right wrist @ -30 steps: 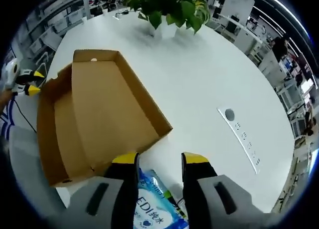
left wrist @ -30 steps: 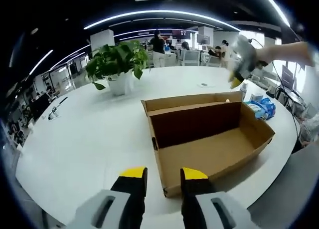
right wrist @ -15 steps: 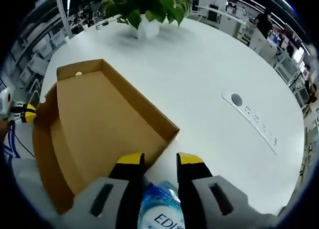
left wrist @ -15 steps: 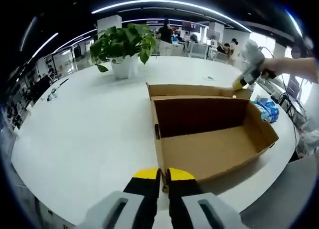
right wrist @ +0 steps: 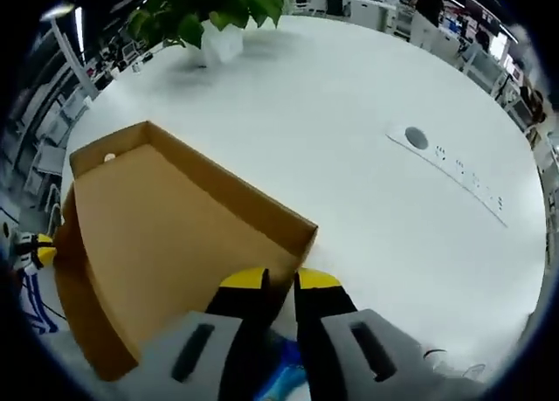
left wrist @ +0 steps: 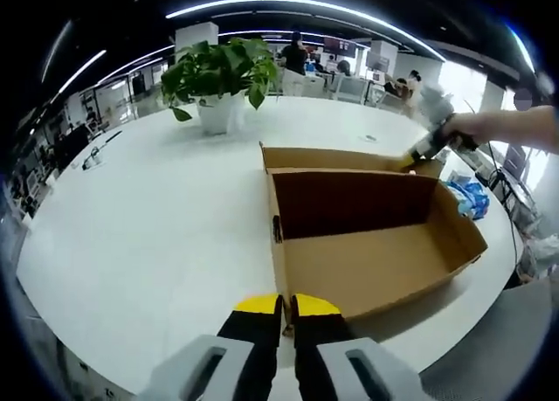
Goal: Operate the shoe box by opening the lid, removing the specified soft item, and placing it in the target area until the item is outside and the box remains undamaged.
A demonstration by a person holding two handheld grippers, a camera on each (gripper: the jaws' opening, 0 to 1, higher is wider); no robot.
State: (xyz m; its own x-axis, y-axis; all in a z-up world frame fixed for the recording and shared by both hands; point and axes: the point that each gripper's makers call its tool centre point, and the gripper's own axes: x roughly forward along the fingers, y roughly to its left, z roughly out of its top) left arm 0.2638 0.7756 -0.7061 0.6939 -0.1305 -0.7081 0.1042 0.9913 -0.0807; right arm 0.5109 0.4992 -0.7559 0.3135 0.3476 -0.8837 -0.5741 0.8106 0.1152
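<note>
In the left gripper view, the left gripper (left wrist: 279,307) sits low at the near corner of the open cardboard box (left wrist: 367,244), its yellow-tipped jaws drawn nearly together with the edge of the box's corner wall pinched in the narrow gap between them. The box lies on the white round worktop (left wrist: 148,226), its inside bare brown card with a darker far wall. At the far right corner of the box the right gripper (left wrist: 417,158) reaches in, held by a person's hand (left wrist: 489,128), its tip touching the top edge of the box wall. Just beyond the box's right side lies a blue soft pack (left wrist: 467,196) on the worktop. A potted plant (left wrist: 218,78) stands well behind the box. In the right gripper view, the right gripper (right wrist: 279,283) has its jaws nearly closed, clamped on the rim of the box (right wrist: 166,235) at its near corner. A sliver of the blue pack (right wrist: 284,375) shows below, between the gripper's bodies and outside the box. The left gripper (right wrist: 35,248) shows at the far left edge by the opposite corner. The plant (right wrist: 210,17) stands at the top, and a strip with a round socket (right wrist: 445,169) is set into the worktop (right wrist: 367,113) on the right.
</note>
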